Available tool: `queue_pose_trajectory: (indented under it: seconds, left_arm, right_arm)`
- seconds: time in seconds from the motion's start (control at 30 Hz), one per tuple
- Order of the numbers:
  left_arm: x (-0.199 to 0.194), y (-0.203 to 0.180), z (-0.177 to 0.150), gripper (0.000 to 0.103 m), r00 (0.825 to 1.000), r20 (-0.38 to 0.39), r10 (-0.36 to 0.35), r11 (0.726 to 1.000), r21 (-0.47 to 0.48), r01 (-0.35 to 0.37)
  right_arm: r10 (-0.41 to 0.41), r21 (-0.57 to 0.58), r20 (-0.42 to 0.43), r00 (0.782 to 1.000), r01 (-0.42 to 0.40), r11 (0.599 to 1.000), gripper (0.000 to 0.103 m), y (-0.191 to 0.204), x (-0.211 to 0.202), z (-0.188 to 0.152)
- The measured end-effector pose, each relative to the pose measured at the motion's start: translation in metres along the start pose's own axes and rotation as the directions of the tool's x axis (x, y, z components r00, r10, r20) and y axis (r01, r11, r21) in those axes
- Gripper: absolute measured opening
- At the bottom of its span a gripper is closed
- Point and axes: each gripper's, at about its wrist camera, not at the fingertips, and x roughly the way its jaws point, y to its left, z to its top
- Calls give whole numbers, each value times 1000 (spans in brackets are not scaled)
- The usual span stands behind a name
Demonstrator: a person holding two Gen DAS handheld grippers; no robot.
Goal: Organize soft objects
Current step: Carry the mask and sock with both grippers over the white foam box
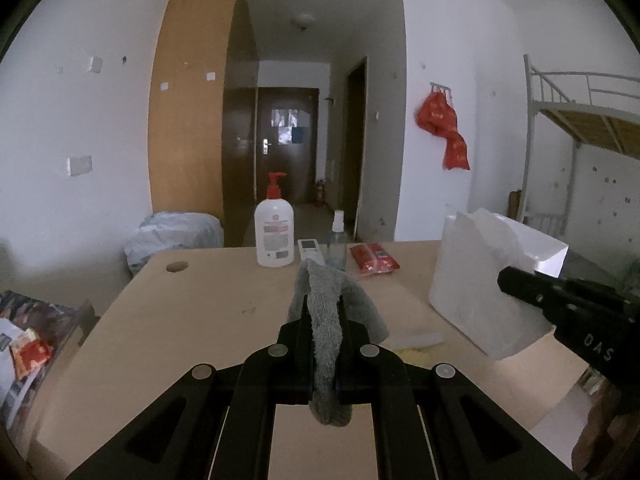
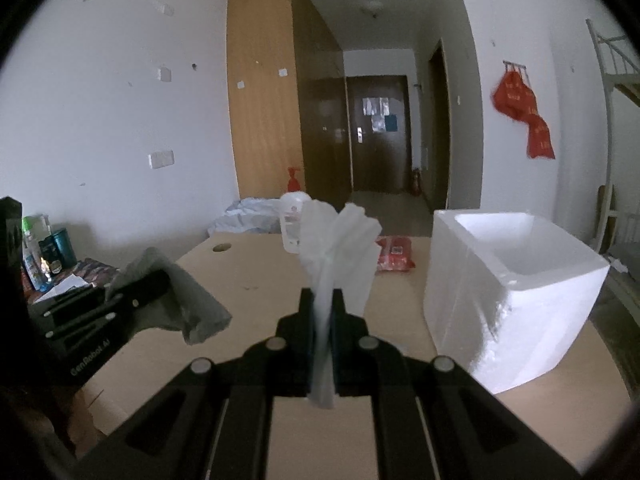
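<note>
My left gripper is shut on a grey fluffy cloth that hangs folded between its jaws above the wooden table. In the right wrist view the same cloth droops from the left gripper at the left. My right gripper is shut on a white crumpled tissue, lifted above the table. A white foam box, open at the top, stands on the table to the right. From the left wrist view the right gripper is seen in front of the foam box.
A pump bottle, a remote, a small spray bottle and a red packet line the table's far edge. A yellow-and-white item lies near the box. Bottles and clutter sit left of the table. A bunk frame stands at right.
</note>
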Motion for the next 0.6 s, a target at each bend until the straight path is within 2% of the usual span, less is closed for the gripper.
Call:
queue_pose_trajectory:
  seconds: [0.33,0.6]
  left_arm:
    - [-39,-6,-2,6,997,77,18,1000,20,-20]
    - [-46,-34,-1,7,992,99,-75,996,62,69]
  right_arm:
    - [12,-2,37,999,-12,1000,10,4,-20,-4]
    - [-76,28,53,996,75,997,10,-17,-46,-13]
